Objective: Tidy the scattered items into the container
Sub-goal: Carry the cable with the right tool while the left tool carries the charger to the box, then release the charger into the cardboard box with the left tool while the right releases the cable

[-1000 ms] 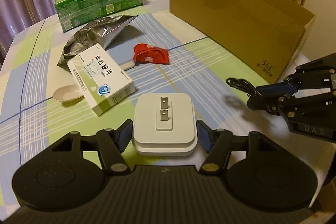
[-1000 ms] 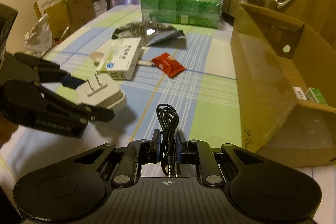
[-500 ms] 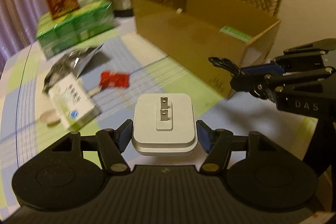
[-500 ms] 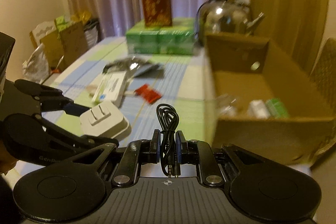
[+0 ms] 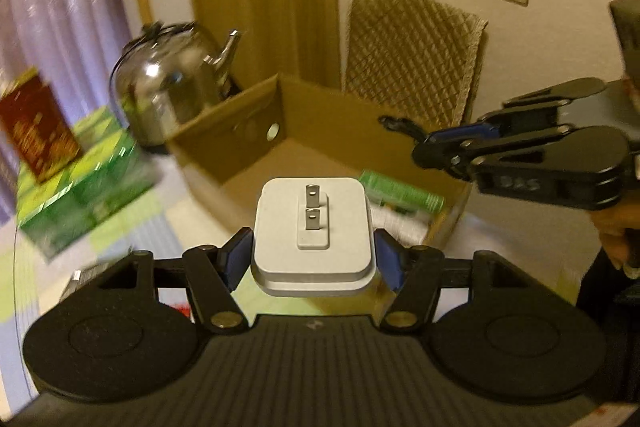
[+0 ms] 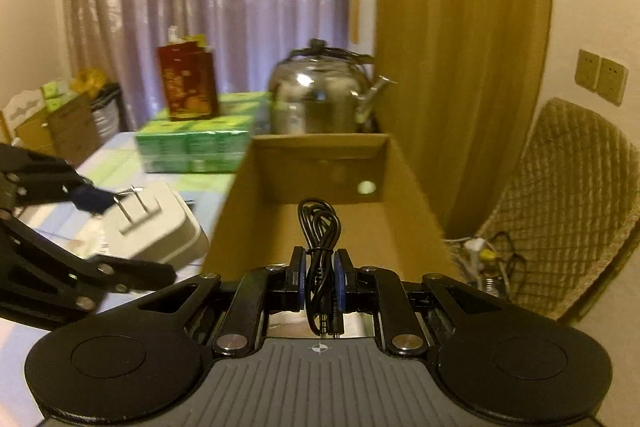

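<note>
- White plug adapter, prongs up, is clamped between the left gripper pads. A second ago it hung over the table; now it sits raised before the open cardboard box, a green packet inside. The right gripper has come over the box's far rim.
- Black coiled audio cable is pinched in the right gripper's nearly closed pads, now above the box interior, not beside it. A steel kettle stands behind.
</note>
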